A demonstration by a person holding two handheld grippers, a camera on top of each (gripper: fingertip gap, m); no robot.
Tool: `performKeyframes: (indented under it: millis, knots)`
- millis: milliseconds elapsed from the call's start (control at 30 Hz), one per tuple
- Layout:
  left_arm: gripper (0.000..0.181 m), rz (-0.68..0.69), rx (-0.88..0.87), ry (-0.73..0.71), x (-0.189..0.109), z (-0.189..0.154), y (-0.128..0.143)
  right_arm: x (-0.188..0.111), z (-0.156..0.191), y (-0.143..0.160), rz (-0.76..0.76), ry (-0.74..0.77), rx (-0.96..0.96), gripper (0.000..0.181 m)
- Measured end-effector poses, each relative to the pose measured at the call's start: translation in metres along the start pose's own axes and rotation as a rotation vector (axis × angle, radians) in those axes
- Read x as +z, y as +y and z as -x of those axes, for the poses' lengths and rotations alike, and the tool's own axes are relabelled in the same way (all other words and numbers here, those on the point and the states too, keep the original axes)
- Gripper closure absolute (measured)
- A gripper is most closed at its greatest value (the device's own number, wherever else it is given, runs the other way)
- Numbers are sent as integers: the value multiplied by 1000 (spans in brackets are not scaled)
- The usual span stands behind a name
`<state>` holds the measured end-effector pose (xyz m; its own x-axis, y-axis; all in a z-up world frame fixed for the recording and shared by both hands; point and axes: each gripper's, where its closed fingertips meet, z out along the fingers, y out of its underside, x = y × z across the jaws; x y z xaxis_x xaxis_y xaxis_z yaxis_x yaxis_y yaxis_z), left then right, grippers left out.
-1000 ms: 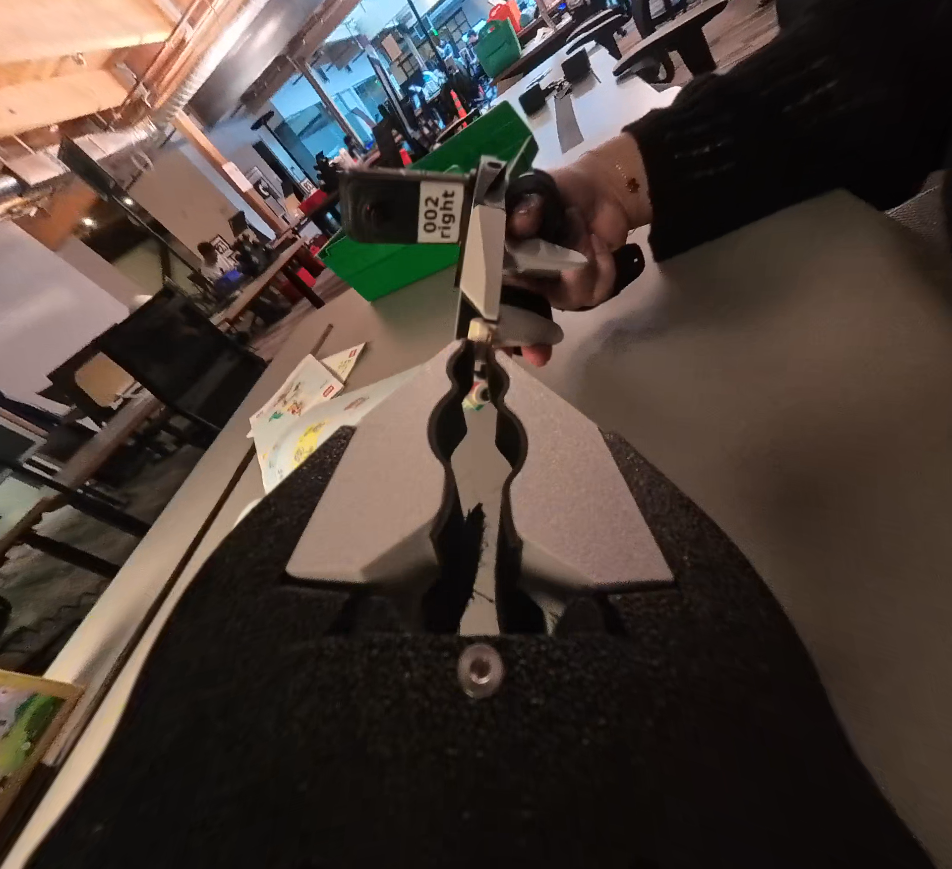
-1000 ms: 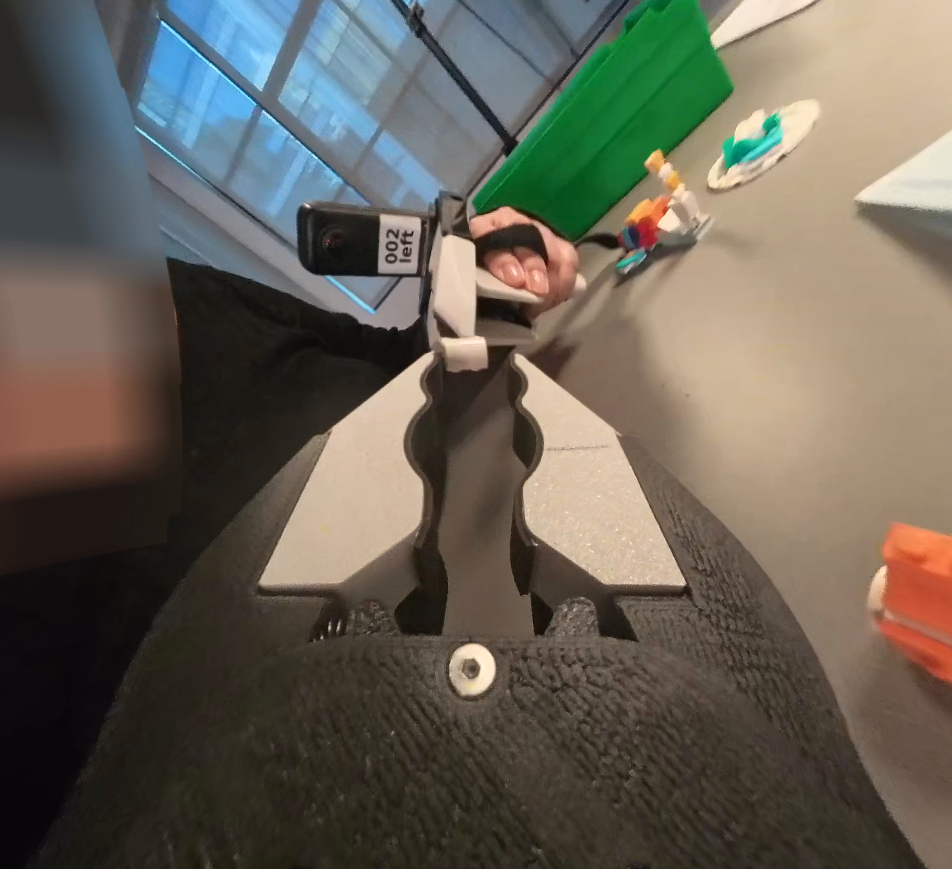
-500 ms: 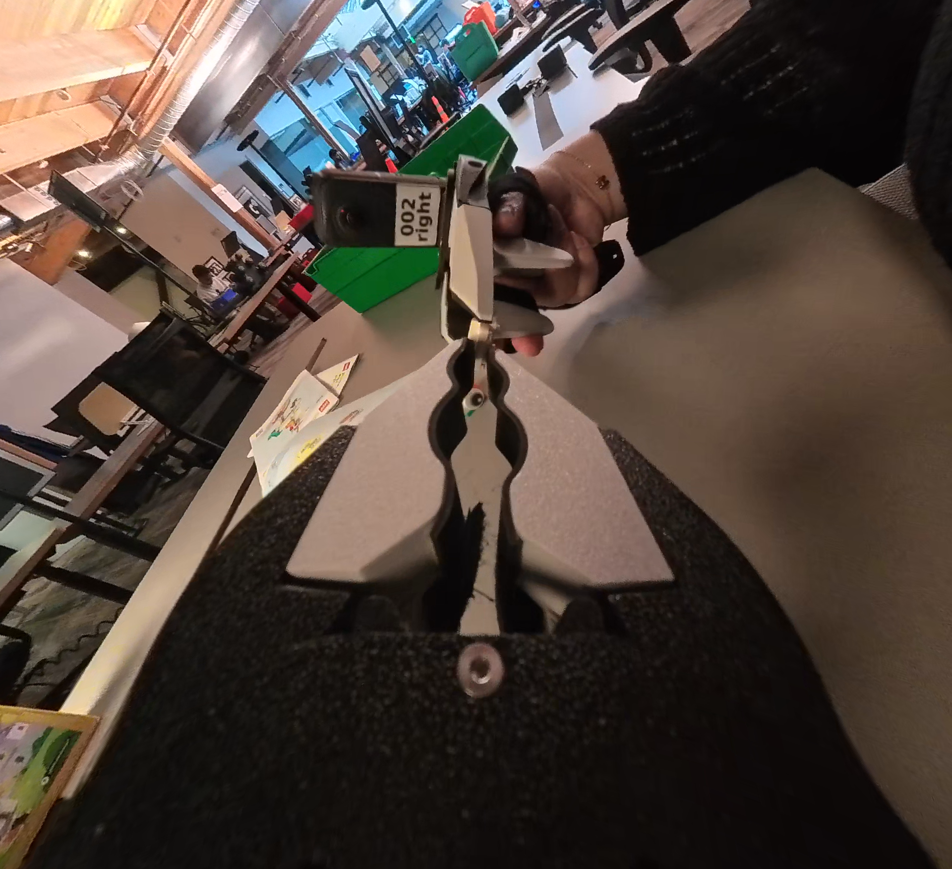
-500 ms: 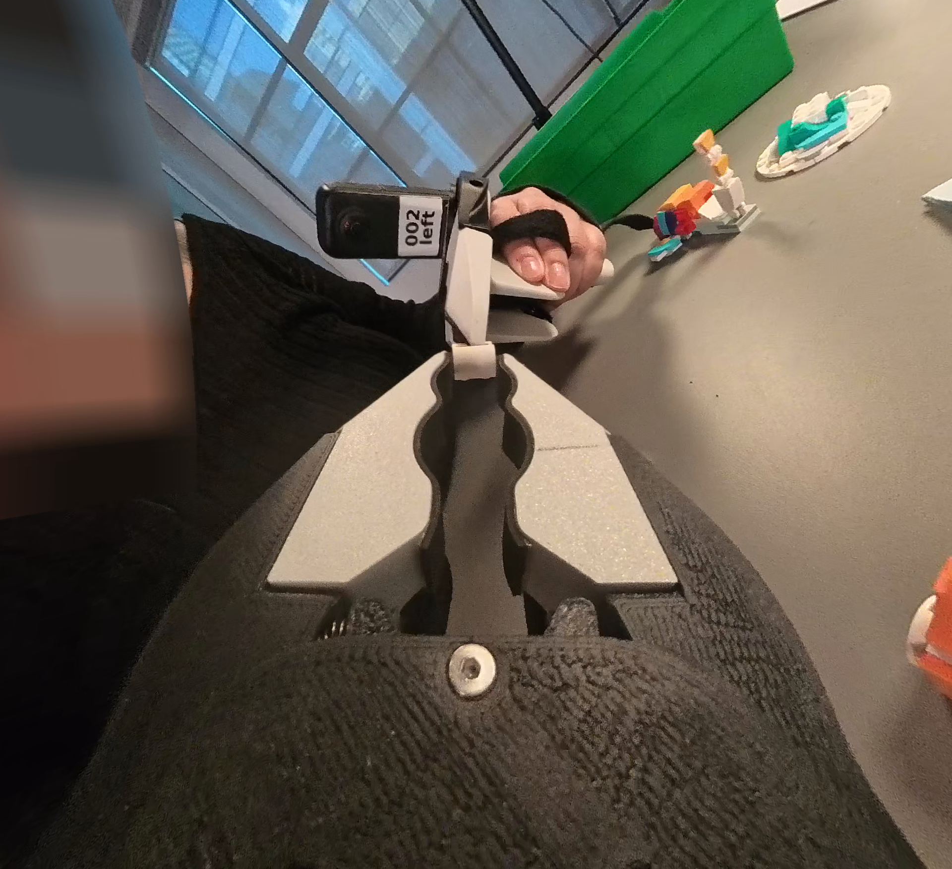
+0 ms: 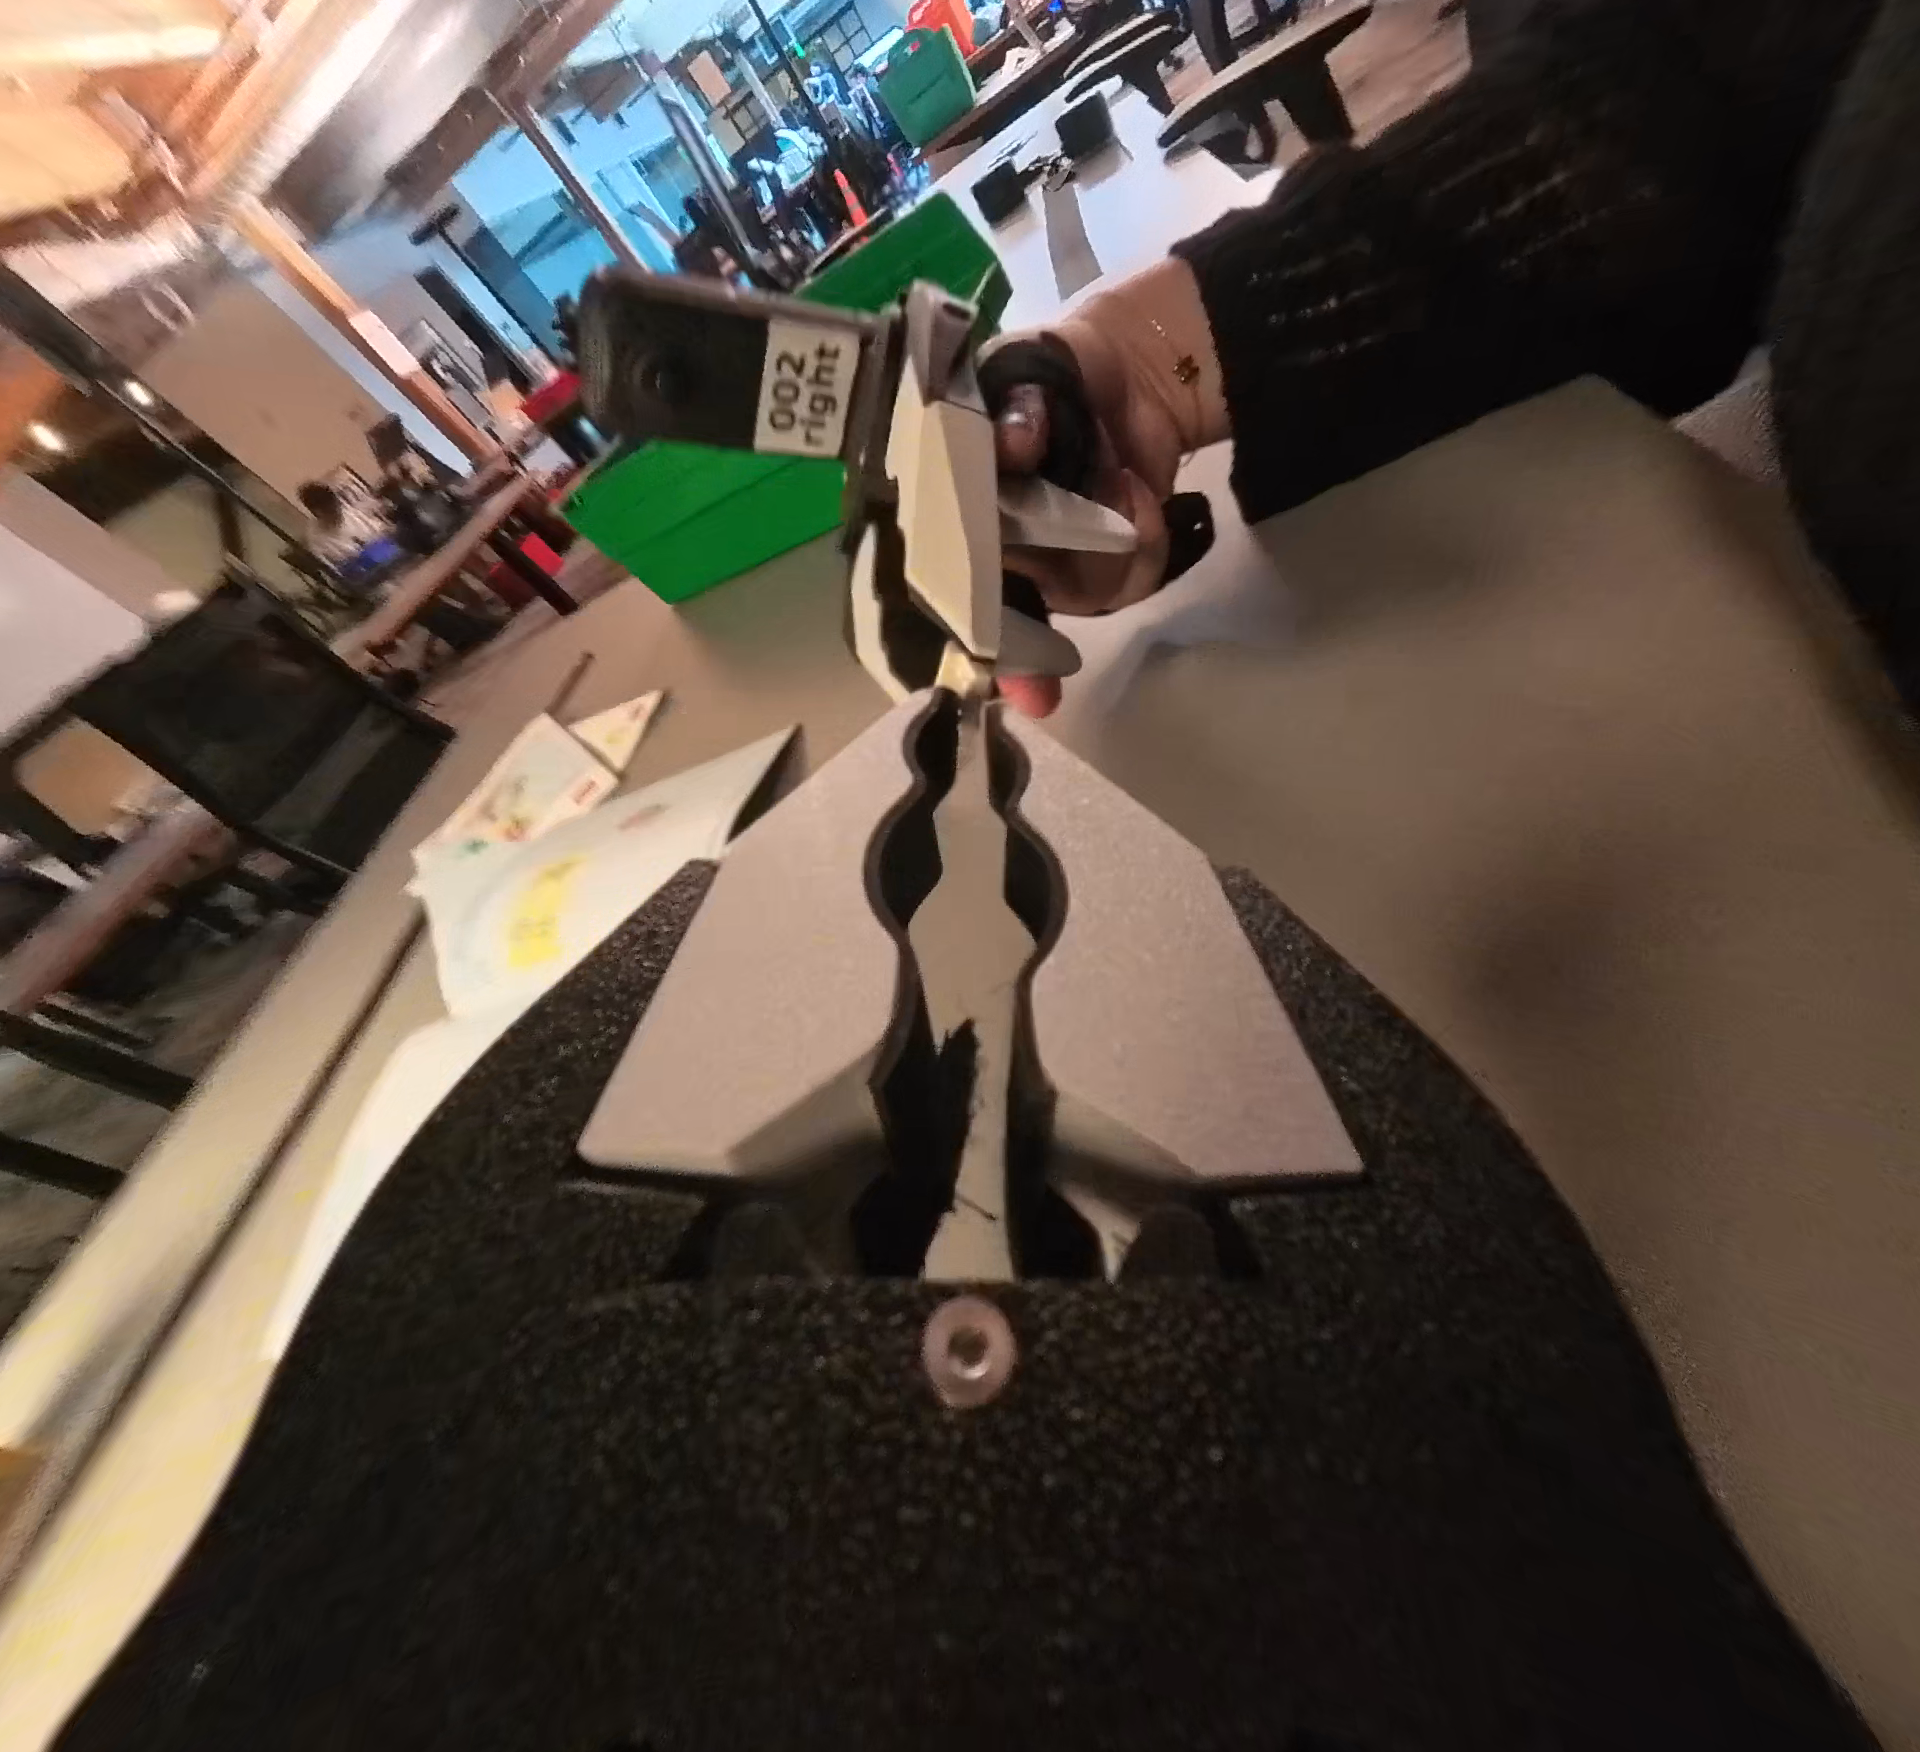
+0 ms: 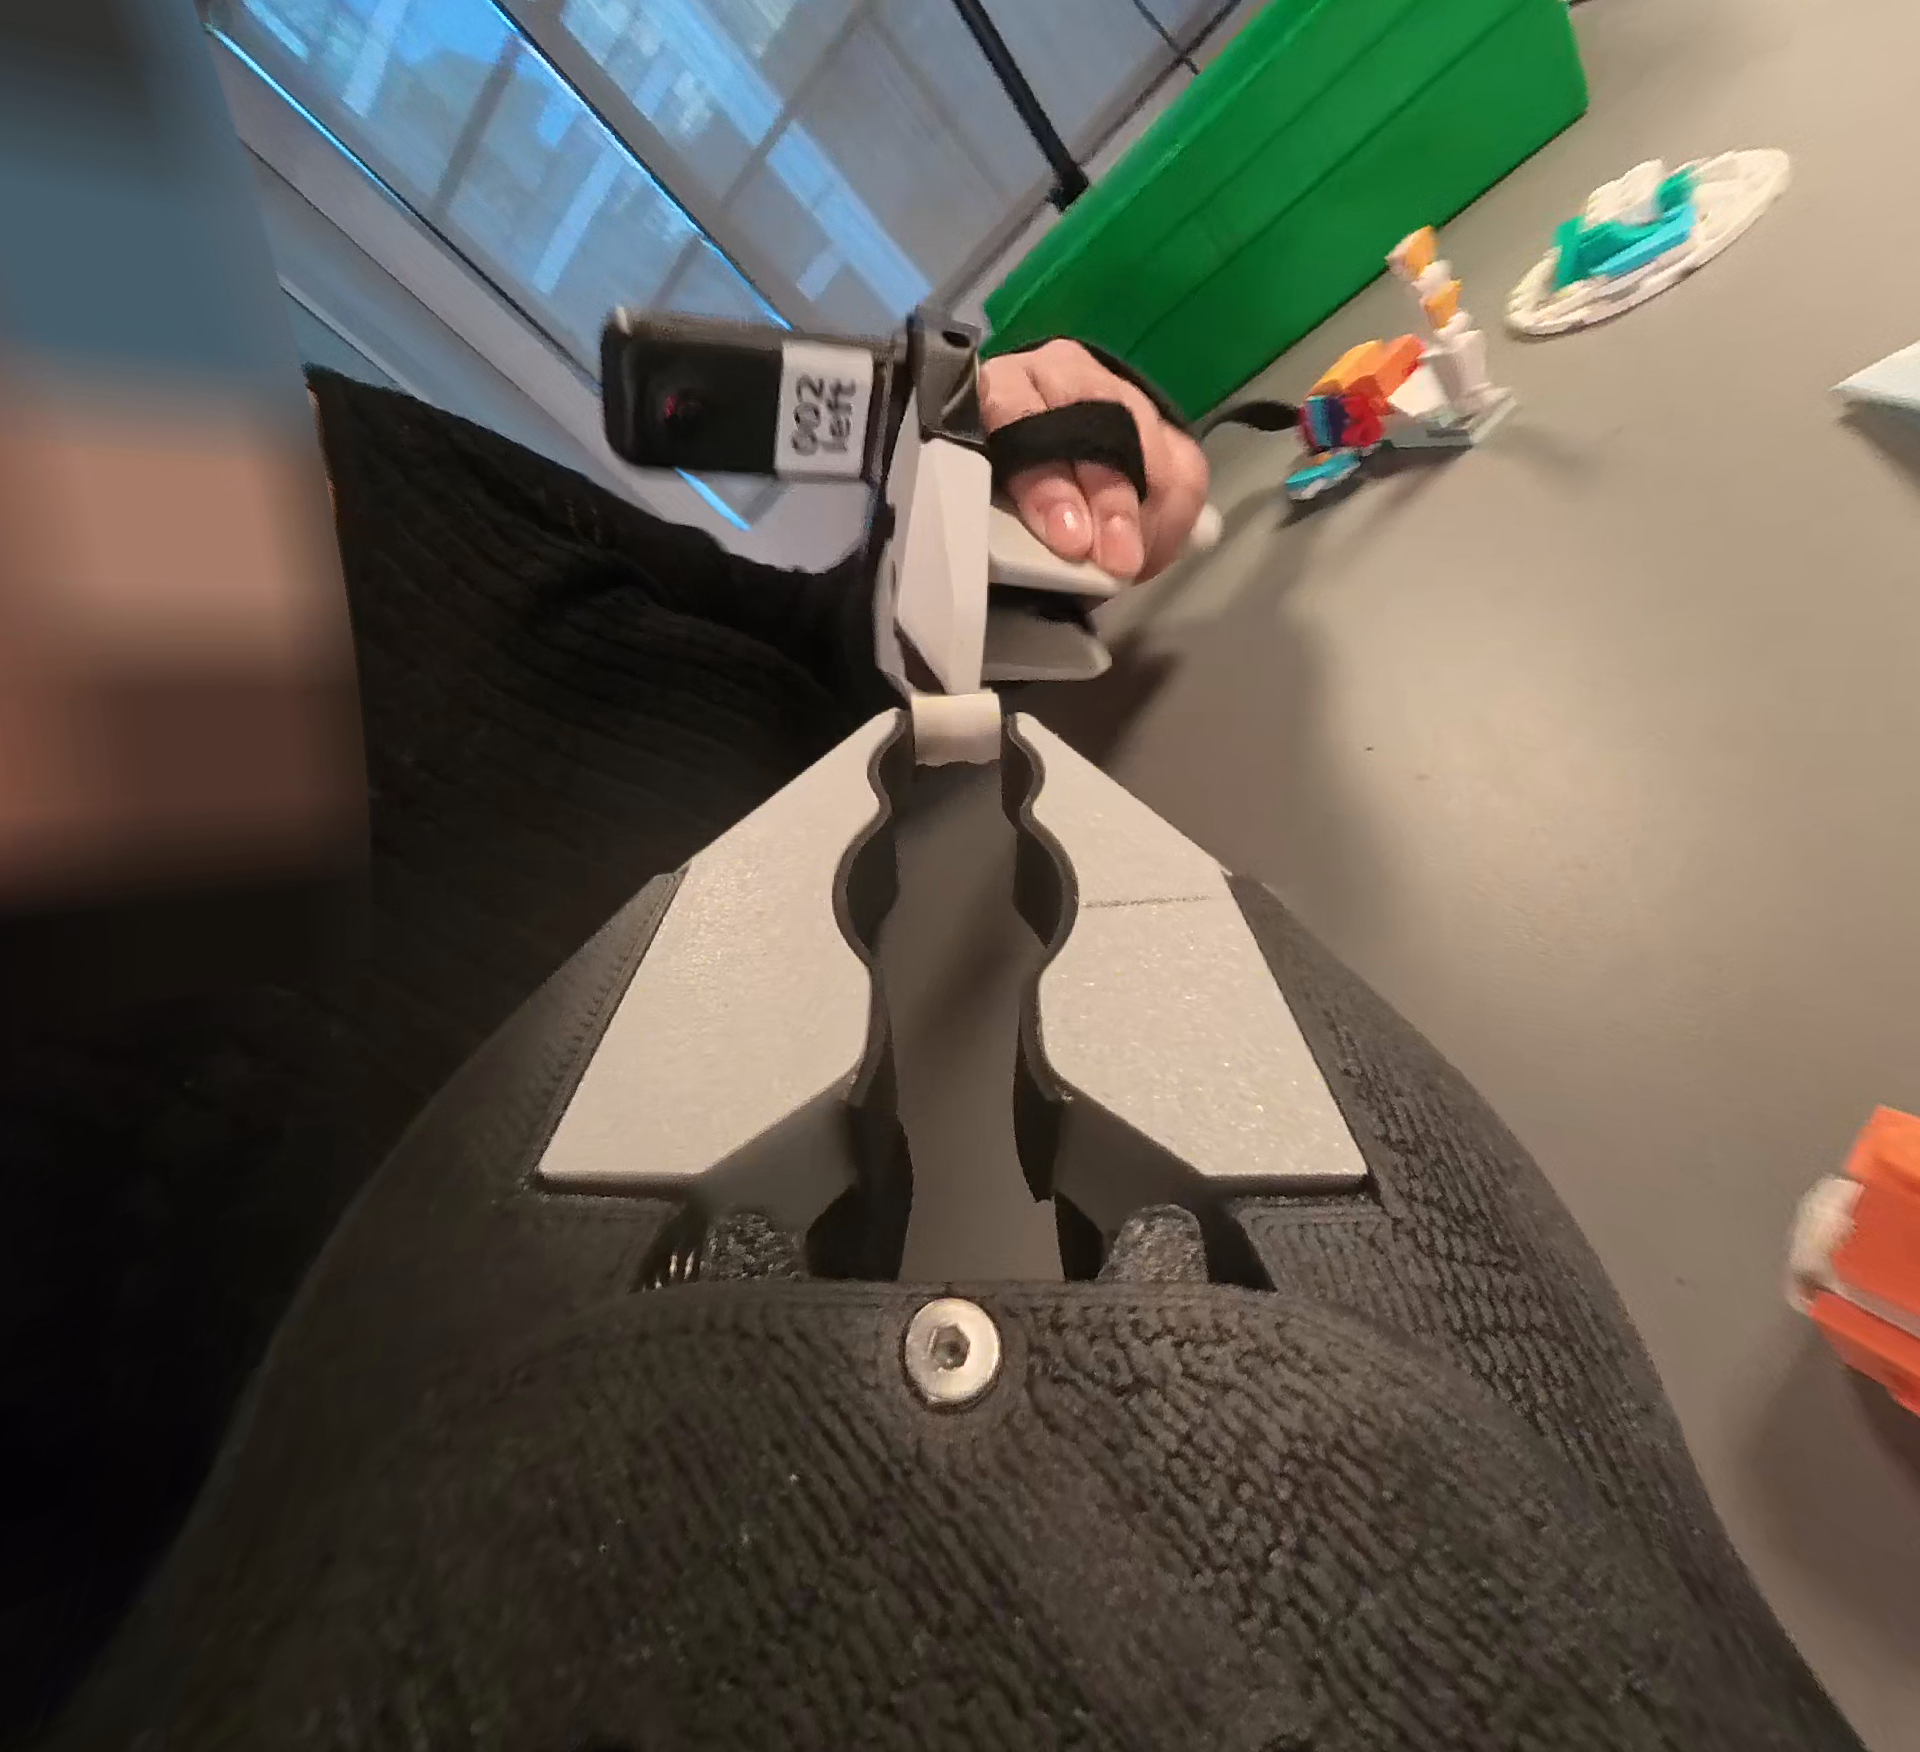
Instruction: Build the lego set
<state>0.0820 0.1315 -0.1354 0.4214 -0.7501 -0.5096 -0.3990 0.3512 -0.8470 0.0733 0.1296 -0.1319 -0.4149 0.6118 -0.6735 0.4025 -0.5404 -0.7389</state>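
Pinching one small white brick [image 6: 958, 732] tip-to-tip at twelve o'clock, our right gripper [image 6: 956, 746] and left gripper [image 5: 961, 715] both clench it; we judge it light, rigid, slippery, best gripped across flat sides.

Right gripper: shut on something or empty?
Shut on a small white piece: the right gripper pinches it at its fingertips, and the left gripper meets the same piece from the other side.

A grey table [image 5: 1507, 871] fills the foreground of a long open workroom, with a green bin [image 5: 727, 497] standing toward its far side. Exposed wooden ceiling beams [image 5: 125, 61] glow warm overhead, and more desks and dark office chairs [image 5: 1278, 50] crowd the far end. Tall gridded windows [image 6: 582, 102] let in cool blue daylight.
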Motion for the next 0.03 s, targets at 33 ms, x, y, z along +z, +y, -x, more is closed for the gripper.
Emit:
performKeyframes:
  millis: [33]
  knots:
    - [178, 22, -66, 7, 0, 2, 5, -3, -4, -1, 0, 38, -24, 166]
